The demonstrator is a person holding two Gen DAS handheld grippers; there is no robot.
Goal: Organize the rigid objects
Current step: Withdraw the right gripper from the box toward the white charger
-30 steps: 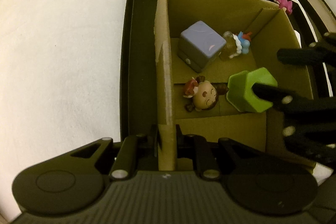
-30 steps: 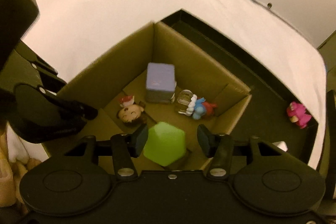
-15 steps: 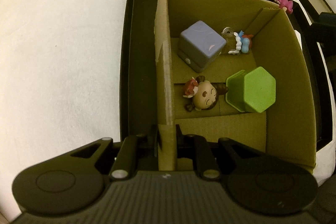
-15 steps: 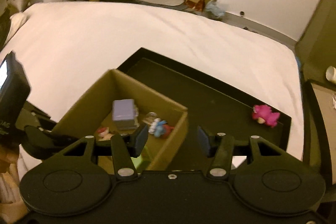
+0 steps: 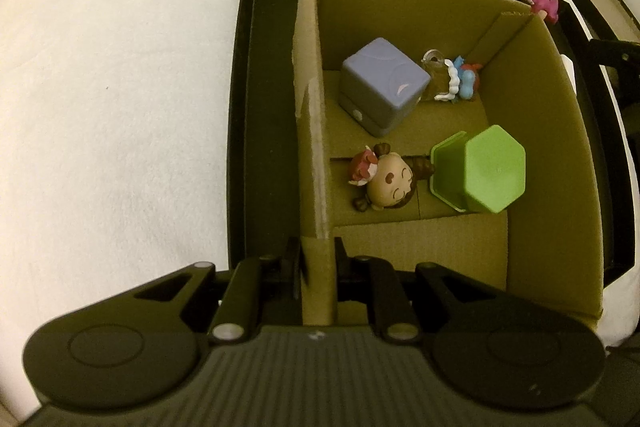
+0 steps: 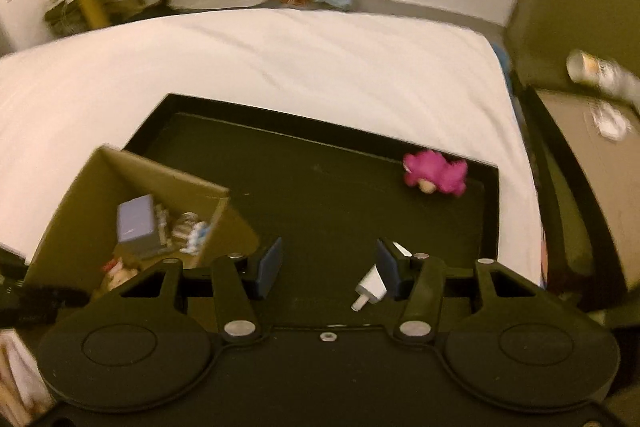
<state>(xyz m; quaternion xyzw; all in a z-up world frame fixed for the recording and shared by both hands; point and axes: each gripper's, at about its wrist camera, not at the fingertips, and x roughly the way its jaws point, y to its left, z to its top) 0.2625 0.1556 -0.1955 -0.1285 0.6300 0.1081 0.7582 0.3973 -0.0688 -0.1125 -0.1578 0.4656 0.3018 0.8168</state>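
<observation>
Right gripper now outside box

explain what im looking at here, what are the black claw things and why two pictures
Each black claw is a hand-held gripper with a camera looking along its fingers, one per hand. The left gripper view looks down into a cardboard box, and it is pinched shut on the box wall. Inside lie a green hexagon, a purple cube and a doll. The right gripper is open and empty over a black tray, where a pink toy and a white plug remain.
</observation>
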